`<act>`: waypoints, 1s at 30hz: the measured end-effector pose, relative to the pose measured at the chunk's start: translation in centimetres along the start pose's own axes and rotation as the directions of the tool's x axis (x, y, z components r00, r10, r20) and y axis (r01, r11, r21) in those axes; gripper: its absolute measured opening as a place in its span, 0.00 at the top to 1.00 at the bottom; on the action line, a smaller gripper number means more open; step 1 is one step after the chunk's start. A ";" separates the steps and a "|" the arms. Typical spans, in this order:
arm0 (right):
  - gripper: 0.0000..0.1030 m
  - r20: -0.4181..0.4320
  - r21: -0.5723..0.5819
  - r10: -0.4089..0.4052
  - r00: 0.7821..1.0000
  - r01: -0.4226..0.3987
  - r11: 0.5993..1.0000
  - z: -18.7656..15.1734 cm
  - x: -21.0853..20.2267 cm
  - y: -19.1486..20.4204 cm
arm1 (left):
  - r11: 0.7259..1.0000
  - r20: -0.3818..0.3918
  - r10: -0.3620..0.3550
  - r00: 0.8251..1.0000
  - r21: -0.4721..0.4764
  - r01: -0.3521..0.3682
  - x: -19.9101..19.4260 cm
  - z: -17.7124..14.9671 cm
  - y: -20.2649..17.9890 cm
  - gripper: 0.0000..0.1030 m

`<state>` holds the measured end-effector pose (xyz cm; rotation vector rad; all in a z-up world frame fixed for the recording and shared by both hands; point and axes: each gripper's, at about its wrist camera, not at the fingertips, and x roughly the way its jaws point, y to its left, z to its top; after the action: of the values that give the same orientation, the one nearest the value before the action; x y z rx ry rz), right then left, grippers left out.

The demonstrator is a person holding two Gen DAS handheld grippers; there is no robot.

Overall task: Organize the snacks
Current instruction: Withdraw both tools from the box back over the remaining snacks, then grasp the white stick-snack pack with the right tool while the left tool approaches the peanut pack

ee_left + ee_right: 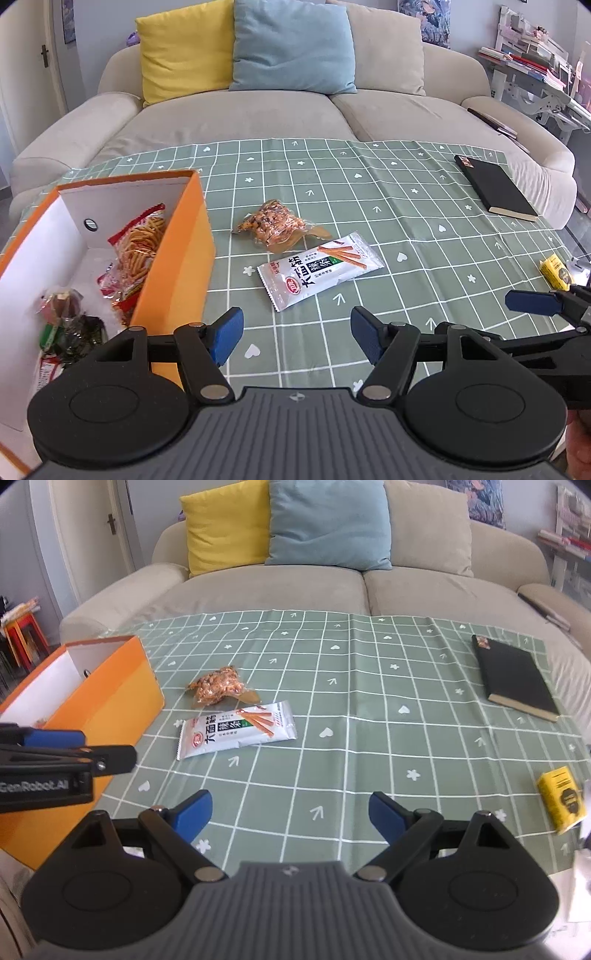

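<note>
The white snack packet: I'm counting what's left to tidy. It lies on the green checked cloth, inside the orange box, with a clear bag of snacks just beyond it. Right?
Not quite. The white snack packet lies on the green checked cloth outside the orange box, to its right. The clear bag of snacks does sit just beyond it. The left wrist view shows this.

Open tablecloth ahead of both grippers. Obstructed at left by orange box; mid-cloth by white snack packet and clear snack bag just beyond it.
</note>
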<state>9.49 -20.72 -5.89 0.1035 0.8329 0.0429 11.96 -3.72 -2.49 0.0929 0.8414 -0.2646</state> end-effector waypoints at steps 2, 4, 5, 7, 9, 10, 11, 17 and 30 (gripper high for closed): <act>0.14 0.000 0.007 0.014 1.000 -0.014 1.000 0.2 0.5 -0.1 | 1.000 -0.005 0.008 1.000 -0.001 -0.008 0.6 0.3 0.1 0.24; 0.14 -0.001 0.011 0.022 1.000 -0.022 1.000 0.5 1.2 -0.2 | 1.000 -0.014 0.019 1.000 -0.004 -0.019 1.3 0.7 0.3 0.24; 0.14 -0.003 0.012 0.025 1.000 -0.024 1.000 0.8 1.6 -0.2 | 1.000 -0.017 0.018 1.000 -0.003 -0.018 1.6 0.9 0.4 0.24; 0.14 -0.011 0.010 0.029 1.000 -0.029 1.000 1.2 2.4 -0.2 | 1.000 -0.021 0.021 1.000 0.011 -0.021 2.2 1.4 0.5 0.24; 0.14 -0.019 0.005 0.027 0.999 -0.027 1.000 1.6 3.3 -0.1 | 0.998 -0.017 0.032 0.999 0.046 -0.031 2.7 1.9 0.4 0.24; 0.14 -0.022 0.002 0.026 0.999 -0.026 1.000 1.8 3.6 -0.1 | 0.997 -0.018 0.038 0.999 0.070 -0.037 3.0 2.2 0.3 0.24; 0.14 -0.025 0.000 0.027 0.999 -0.027 1.000 2.0 4.1 -0.1 | 0.994 -0.020 0.044 0.999 0.096 -0.042 3.4 2.5 0.2 0.24; 0.22 -0.045 -0.016 0.001 0.999 -0.002 1.000 3.8 6.8 -0.4 | 0.977 -0.021 0.078 0.997 0.199 -0.072 6.5 3.6 -0.2 0.32; 0.32 -0.092 -0.054 -0.015 0.996 0.010 0.999 6.2 11.7 -0.7 | 0.911 -0.008 0.150 0.989 0.391 -0.135 13.3 4.9 -2.3 0.41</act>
<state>21.94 -20.94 -10.41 0.0464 0.9237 0.0581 23.38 -9.48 -9.12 0.5331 0.8060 -0.2904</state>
